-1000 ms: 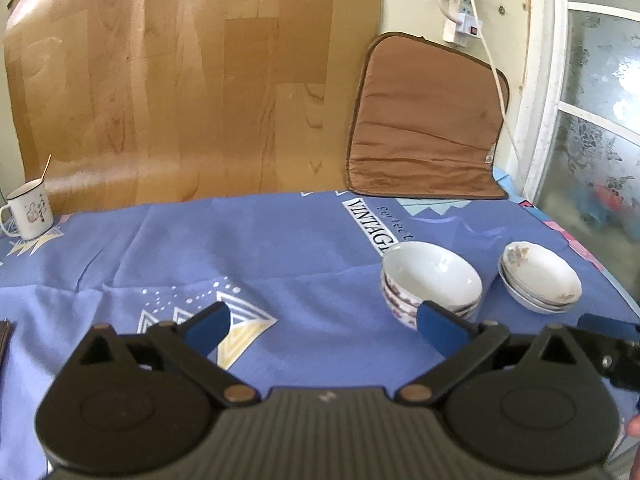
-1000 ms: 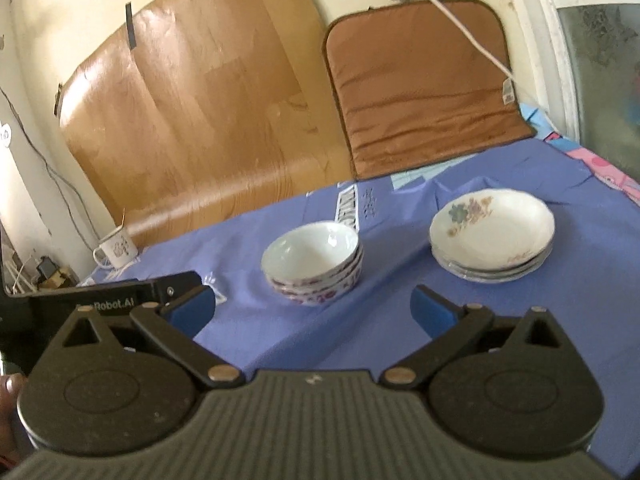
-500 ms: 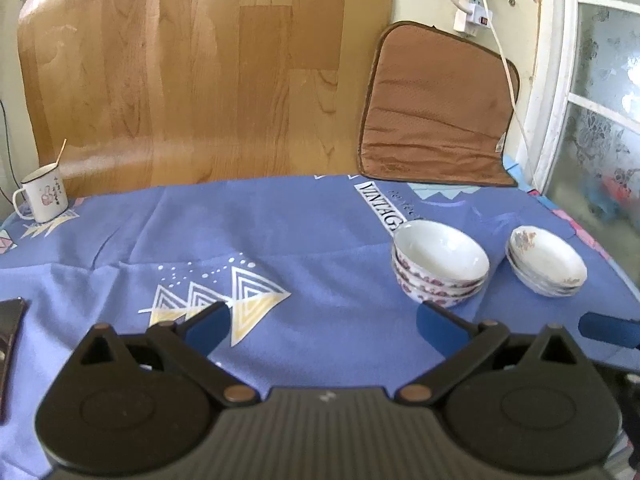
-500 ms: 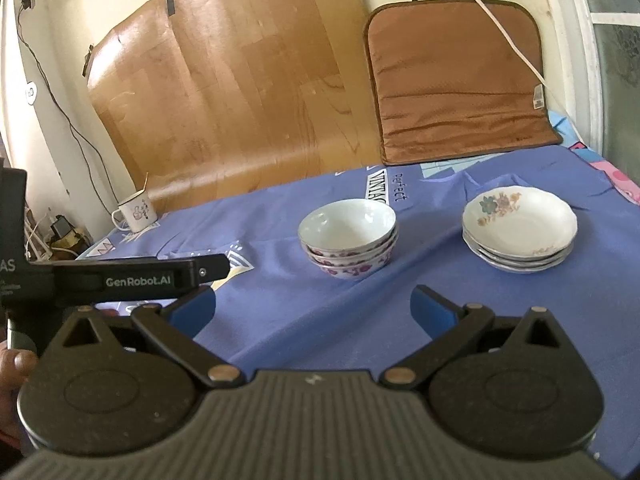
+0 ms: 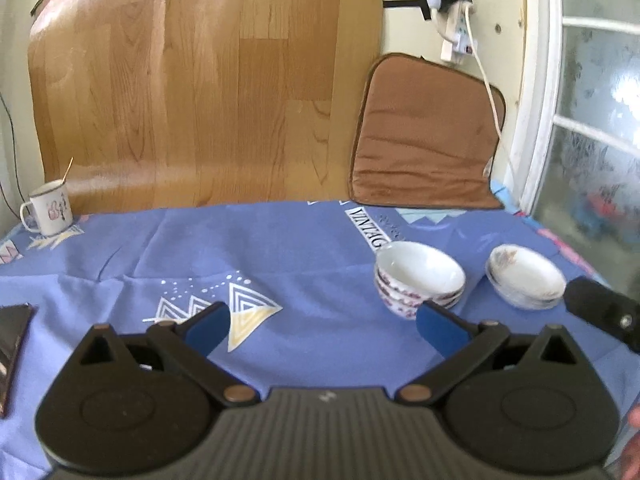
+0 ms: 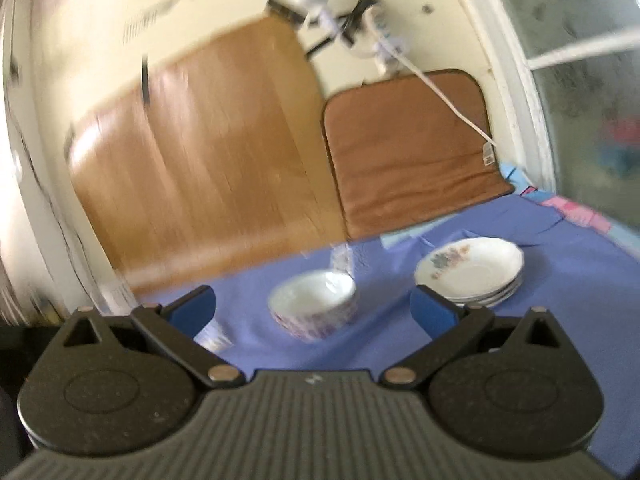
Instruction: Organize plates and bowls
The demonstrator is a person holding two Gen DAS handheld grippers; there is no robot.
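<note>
A stack of white bowls (image 5: 420, 280) with a red pattern stands on the blue tablecloth (image 5: 280, 248). It also shows in the right wrist view (image 6: 314, 310). To its right is a stack of white floral plates (image 5: 524, 280), also in the right wrist view (image 6: 472, 270). My left gripper (image 5: 324, 326) is open and empty, above the cloth, short of the bowls. My right gripper (image 6: 314, 312) is open and empty, held back from both stacks. Part of it shows at the right edge of the left wrist view (image 5: 604, 314).
A white mug (image 5: 48, 210) with a stick in it stands at the far left. A dark flat object (image 5: 12, 332) lies at the left edge. A wood-grain sheet (image 5: 200, 92) and a brown cushion (image 5: 424, 140) lean on the back wall. A window (image 5: 600, 140) is on the right.
Both grippers have pulled back and tilted upward, so more of the wall shows. The right wrist view is now blurred by motion. The bowls and plates have not moved.
</note>
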